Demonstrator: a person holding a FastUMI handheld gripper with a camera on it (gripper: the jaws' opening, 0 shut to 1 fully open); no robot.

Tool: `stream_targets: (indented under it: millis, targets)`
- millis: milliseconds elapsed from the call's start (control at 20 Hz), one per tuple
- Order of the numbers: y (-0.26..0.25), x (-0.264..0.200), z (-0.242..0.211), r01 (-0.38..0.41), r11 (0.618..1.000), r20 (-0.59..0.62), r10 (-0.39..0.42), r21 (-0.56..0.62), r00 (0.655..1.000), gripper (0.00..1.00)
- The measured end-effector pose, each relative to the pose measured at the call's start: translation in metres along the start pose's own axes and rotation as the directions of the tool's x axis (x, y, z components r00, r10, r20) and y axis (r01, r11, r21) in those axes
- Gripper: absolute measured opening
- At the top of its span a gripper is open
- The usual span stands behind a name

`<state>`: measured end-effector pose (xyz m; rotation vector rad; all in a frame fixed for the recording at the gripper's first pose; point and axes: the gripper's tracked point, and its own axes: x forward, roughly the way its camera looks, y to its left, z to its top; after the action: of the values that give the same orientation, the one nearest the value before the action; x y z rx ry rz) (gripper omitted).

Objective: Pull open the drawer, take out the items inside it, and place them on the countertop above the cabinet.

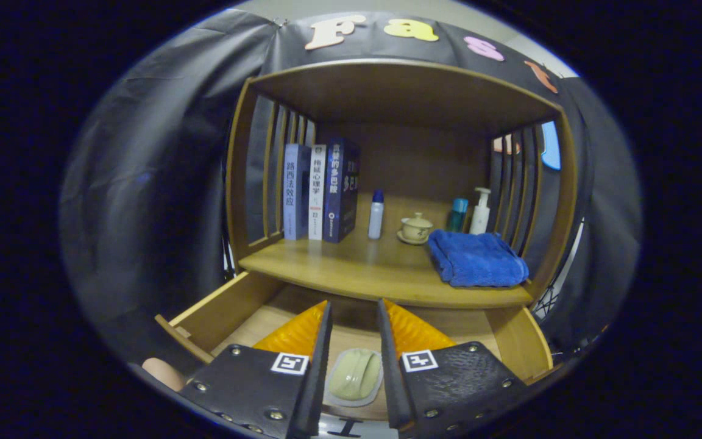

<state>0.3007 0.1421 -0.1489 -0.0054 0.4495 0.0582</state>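
Observation:
The wooden drawer (223, 311) under the cabinet's countertop (351, 271) stands pulled open. My gripper (354, 308) hovers over the drawer and points toward the shelf. A pale green oval item in a whitish wrapper (354, 377) sits between the fingers, well back from the tips. Its sides meet both fingers, so the gripper is shut on it. The drawer floor (351, 335) shows just ahead of the item. A folded blue towel (478, 259) lies on the countertop at the right.
On the countertop stand three upright books (320, 192) at the left, a small white bottle (376, 214), a lidded teacup on a saucer (415, 228), a teal bottle (458, 214) and a pump bottle (481, 211). Slatted side walls and a wooden top enclose the shelf.

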Motion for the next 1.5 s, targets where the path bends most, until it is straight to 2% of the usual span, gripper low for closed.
stream_targets:
  millis: [150,400,750,900,1200,1500]
  targets:
    - [0.003,0.021,-0.005,-0.009,1.0,-0.047,0.009,-0.015,0.999,0.42]
    - [0.008,0.029,-0.015,-0.03,1.0,-0.068,0.03,-0.001,0.997,0.42]
    - [0.006,0.037,-0.022,-0.009,1.0,-0.079,0.009,-0.009,0.997,0.42]
    - [0.009,0.05,-0.033,-0.021,1.0,-0.126,0.018,-0.024,0.992,0.42]
    - [0.006,0.053,-0.064,-0.027,0.999,-0.269,0.02,-0.019,0.963,0.42]
    - [-0.005,0.057,-0.103,-0.013,1.0,-0.436,0.009,-0.007,0.9,0.42]
